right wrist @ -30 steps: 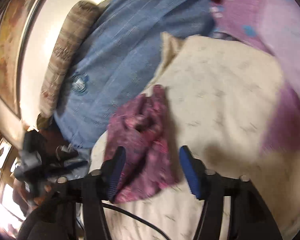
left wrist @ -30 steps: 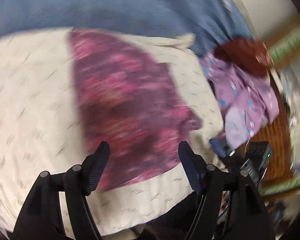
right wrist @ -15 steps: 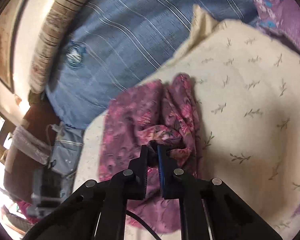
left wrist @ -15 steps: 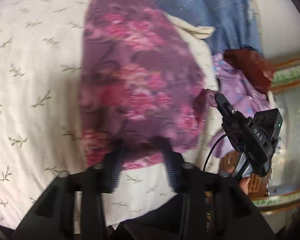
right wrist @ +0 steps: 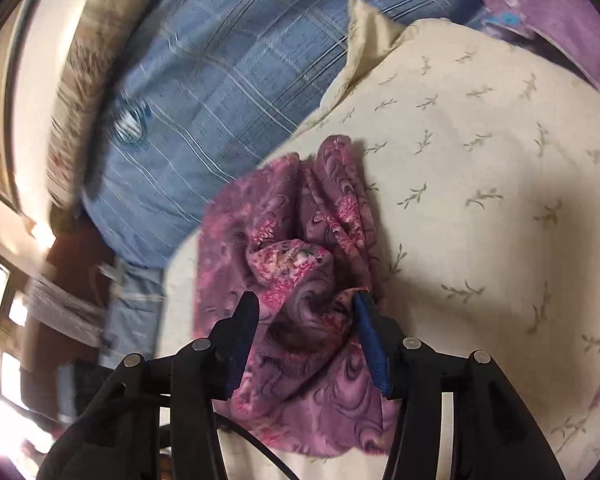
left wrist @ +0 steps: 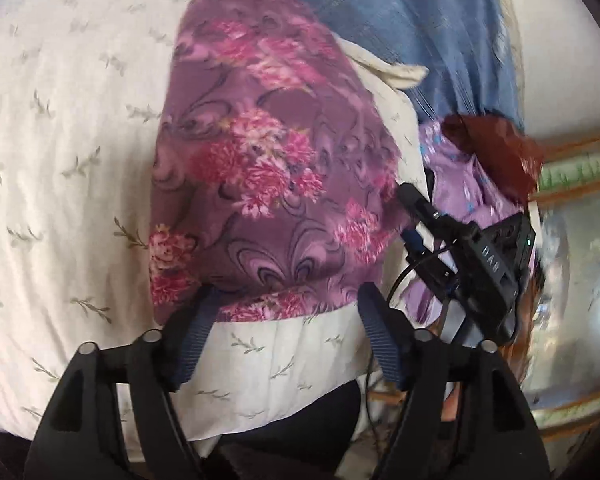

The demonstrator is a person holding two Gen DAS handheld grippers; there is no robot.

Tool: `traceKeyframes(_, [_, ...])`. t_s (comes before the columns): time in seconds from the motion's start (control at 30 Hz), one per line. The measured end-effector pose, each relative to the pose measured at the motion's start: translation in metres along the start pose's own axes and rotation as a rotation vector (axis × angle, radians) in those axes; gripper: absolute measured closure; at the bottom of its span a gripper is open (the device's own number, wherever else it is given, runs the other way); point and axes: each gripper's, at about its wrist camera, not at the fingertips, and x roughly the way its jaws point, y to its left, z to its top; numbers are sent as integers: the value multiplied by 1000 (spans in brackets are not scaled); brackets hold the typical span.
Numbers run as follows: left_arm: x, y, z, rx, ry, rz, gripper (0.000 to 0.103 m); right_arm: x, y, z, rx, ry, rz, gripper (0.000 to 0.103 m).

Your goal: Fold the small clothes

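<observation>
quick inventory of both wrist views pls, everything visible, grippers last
floral garment: 1, purple with pink flowers, lying on the cream pillow, bunched at one end
cream pillow: 1, cream with small leaf print, under the garment
blue bedsheet: 1, blue with pale checks, beyond the pillow
lilac cloth: 1, lilac with blue dots, beside the pillow
dark red cloth: 1, on the lilac cloth
striped bolster: 1, brown-grey, along the wall
left gripper: 1, black, jaws open at the garment's near hem
right gripper: 1, black, jaws open around the bunched fabric
</observation>
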Motion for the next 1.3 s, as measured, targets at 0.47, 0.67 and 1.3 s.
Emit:
traceKeyframes(0.47, [22, 5, 7, -282, 6, -68, 28, 3, -8, 6, 74, 76, 50, 59])
traceKeyframes(0.67, [27, -1, 18, -246, -7, -24, 48, 10, -8, 9, 47, 67, 38, 63])
traceKeyframes(1.3, [-45, 2, 8, 150, 82, -6, 75, -48, -36, -48, -37, 24, -17, 71])
